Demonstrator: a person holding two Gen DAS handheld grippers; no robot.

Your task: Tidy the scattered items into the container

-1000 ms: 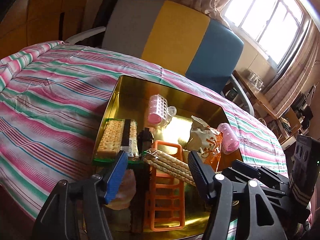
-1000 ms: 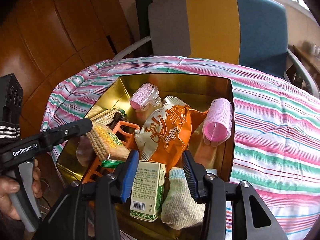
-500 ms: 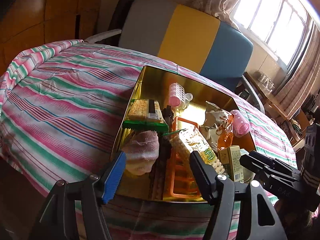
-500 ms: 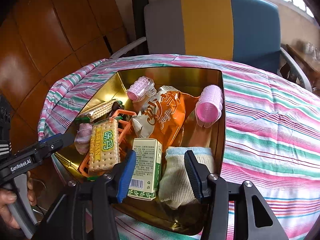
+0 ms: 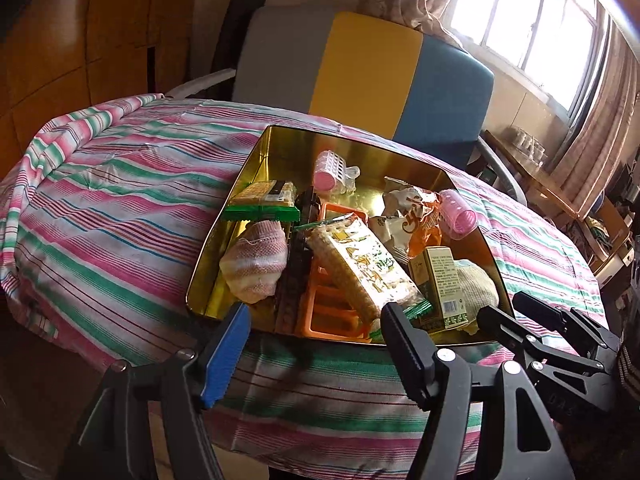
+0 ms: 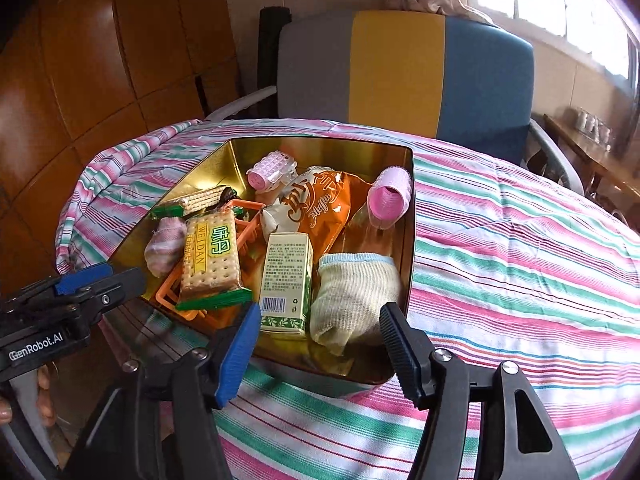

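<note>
With both grippers' fingers opening on nothing, we could nudge the heaped biscuit packet [image 6: 212, 256] off the gold tin [image 6: 408, 240]

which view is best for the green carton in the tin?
Right wrist view: the green carton lies near the middle, its printed panel and barcode unblocked. Left wrist view shows it smaller, at an angle, partly behind the biscuit pack.
</note>
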